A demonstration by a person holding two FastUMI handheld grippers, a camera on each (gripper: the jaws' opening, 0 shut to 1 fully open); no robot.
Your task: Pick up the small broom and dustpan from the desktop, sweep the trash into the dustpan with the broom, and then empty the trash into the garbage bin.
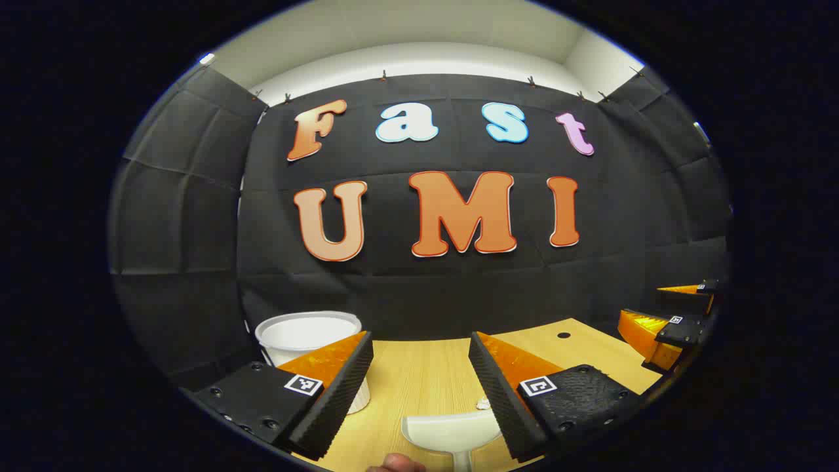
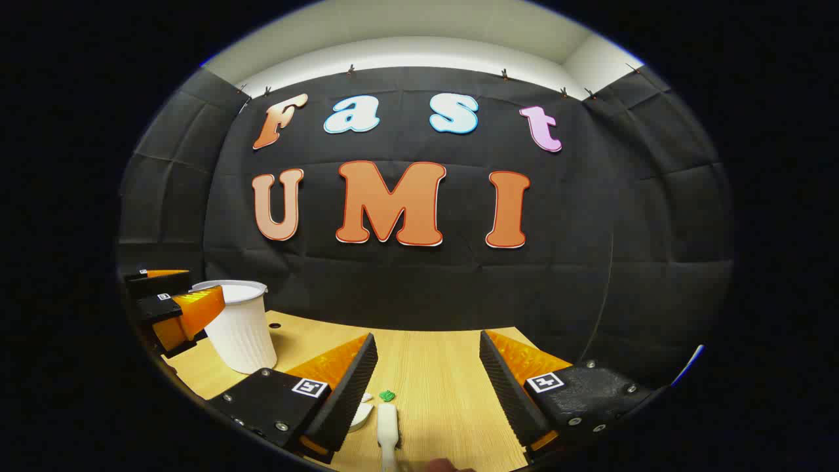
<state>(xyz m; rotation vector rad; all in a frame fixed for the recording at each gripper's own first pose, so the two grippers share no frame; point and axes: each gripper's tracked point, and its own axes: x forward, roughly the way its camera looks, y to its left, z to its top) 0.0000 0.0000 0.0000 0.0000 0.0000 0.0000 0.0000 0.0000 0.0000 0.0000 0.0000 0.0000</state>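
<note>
Both claws, the left claw (image 1: 421, 387) and right claw (image 2: 429, 390), hung wide open and empty above the tabletop (image 1: 426, 373), near the bin (image 2: 241, 324), dustpan (image 1: 452, 432) and broom (image 2: 387, 423) not yet picked up.

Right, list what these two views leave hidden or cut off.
- White plastic dustpan, left gripper view: handle cut off at the bottom edge.
- White small broom, right gripper view: lower end cut off at the bottom edge.
- White ribbed garbage bin: inside hidden by its rim.
- Small green trash scrap: too small to identify.

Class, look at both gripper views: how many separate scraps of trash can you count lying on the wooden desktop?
2, possibly more hidden. A green scrap lies just beyond the broom; a white scrap lies left of it, by the right gripper finger. The fingers may hide others.
</note>
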